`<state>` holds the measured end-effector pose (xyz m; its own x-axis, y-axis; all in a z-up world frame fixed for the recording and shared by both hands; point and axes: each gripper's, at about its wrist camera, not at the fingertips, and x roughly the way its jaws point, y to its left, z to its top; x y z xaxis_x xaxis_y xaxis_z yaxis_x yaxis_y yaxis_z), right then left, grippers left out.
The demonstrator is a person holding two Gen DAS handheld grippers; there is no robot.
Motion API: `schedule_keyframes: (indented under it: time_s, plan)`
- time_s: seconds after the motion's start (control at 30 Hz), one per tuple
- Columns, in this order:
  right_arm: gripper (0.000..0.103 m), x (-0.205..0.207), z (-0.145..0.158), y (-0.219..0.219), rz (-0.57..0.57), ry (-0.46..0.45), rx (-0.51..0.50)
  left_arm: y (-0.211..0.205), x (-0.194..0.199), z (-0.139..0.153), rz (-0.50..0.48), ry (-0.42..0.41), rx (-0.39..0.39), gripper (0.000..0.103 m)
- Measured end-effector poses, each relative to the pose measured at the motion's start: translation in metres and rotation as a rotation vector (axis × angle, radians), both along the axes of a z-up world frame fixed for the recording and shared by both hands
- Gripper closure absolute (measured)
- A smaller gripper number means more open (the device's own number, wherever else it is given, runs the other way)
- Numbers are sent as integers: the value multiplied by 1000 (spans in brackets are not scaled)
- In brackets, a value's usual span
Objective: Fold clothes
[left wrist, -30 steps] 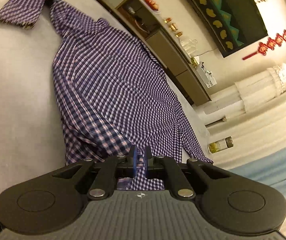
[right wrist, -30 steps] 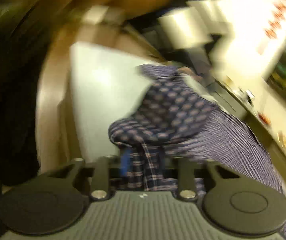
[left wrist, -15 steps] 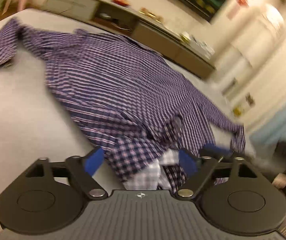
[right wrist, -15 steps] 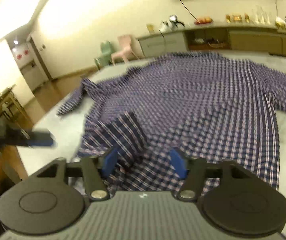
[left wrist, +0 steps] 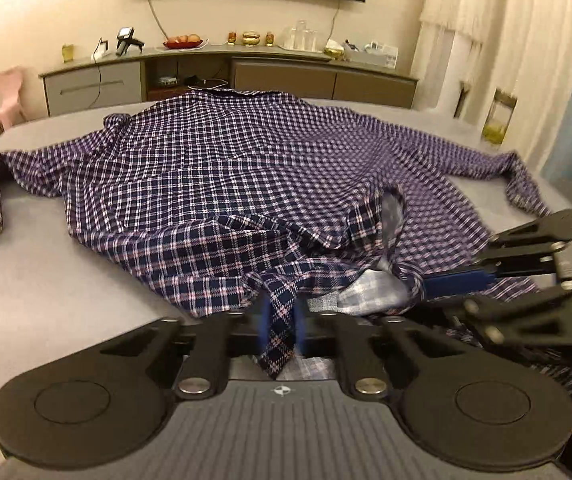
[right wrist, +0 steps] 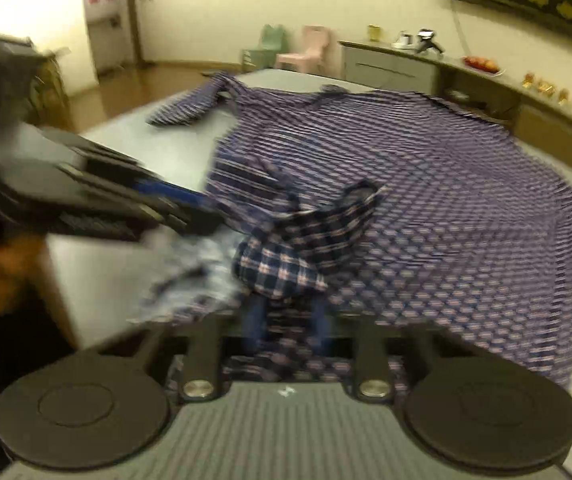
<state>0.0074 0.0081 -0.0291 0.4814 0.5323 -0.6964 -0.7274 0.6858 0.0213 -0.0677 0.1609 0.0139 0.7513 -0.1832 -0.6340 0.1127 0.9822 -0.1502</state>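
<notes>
Both grippers' fingers, wide open half a second ago, have just closed: left gripper point(left wrist: 281, 322) and right gripper point(right wrist: 286, 322) each pinch the plaid shirt's point(left wrist: 222, 168) near hem on the table point(left wrist: 46, 276).

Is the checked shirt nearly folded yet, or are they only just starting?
Only just starting. The checked shirt lies spread on the grey table, both sleeves out, no neat fold yet. The left gripper and right gripper have just closed on its bunched near edge. All the folding is left.
</notes>
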Motion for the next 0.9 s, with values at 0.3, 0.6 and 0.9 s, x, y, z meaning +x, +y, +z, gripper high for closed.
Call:
schedule_keyframes:
  time_s: [0.3,0.6,0.9]
  plan:
    - [95,19,16,-31,-151,-35,73,16,-99,49,85,-20,-185,99]
    - [16,-29,8,7,131,17,82,-28,-12,16,-80,-29,264,56]
    - [100,6,7,-42,-75,32,77,5,-3,8,43,-5,57,95]
